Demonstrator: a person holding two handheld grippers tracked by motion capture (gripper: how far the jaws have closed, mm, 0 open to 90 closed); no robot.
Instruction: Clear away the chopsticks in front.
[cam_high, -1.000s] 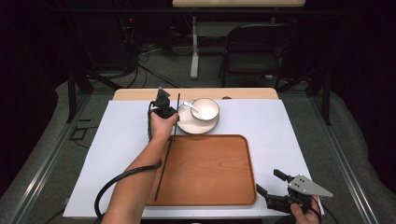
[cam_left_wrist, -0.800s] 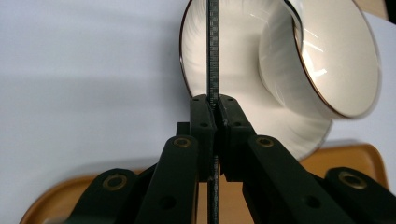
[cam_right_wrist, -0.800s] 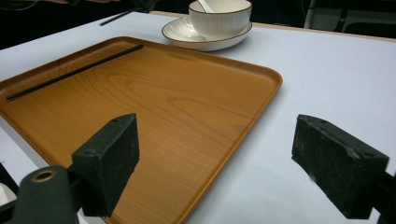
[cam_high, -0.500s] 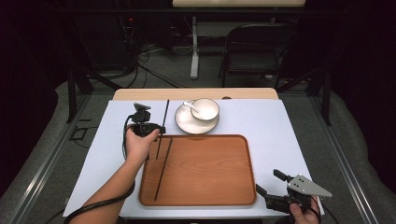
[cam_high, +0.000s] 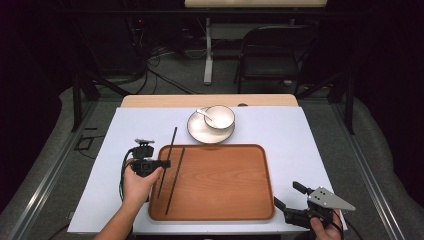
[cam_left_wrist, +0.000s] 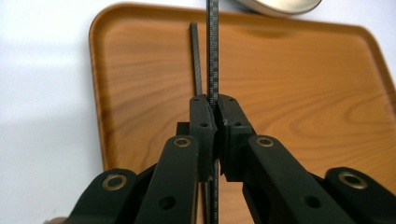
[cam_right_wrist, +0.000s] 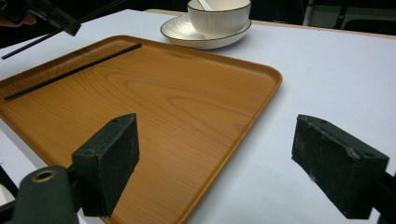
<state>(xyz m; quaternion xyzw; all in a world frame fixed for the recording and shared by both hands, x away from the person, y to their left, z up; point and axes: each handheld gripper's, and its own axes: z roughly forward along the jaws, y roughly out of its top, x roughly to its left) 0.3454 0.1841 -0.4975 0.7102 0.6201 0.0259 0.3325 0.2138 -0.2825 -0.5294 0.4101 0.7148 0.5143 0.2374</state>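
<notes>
High view: nearest, at the bottom right, the right gripper (cam_high: 289, 200) is held in a hand just off the near right corner of the wooden tray (cam_high: 220, 205), with its jaws spread wide apart and nothing between them. In the right gripper view the same two black pads are seen well apart over the white table cover (cam_right_wrist: 336, 74), and the tray's near right corner (cam_right_wrist: 261, 79) lies between and beyond them.

Farther in, at the left, the left gripper (cam_high: 165, 163) is held in a hand (cam_high: 137, 184) beside the tray's left edge. Its jaws are pressed together on one black chopstick (cam_high: 170, 147), which is gripped partway along its length and is seen crossing the tray's left rim, its far end reaching out over the white cover. In the left gripper view the pads are seen pinching this chopstick (cam_left_wrist: 214, 56) above the tray's wood (cam_left_wrist: 289, 88).

A second chopstick (cam_high: 175, 180) lies flat inside the tray near its left side, just right of the held one and roughly parallel to it; it is also seen beyond the closed jaws in the left gripper view (cam_left_wrist: 196, 60).

Beyond the tray's far edge, a white plate (cam_high: 200, 134) rests on the cover, and a white bowl (cam_high: 220, 117) sits on it with a spoon (cam_high: 204, 113) leaning in it.
</notes>
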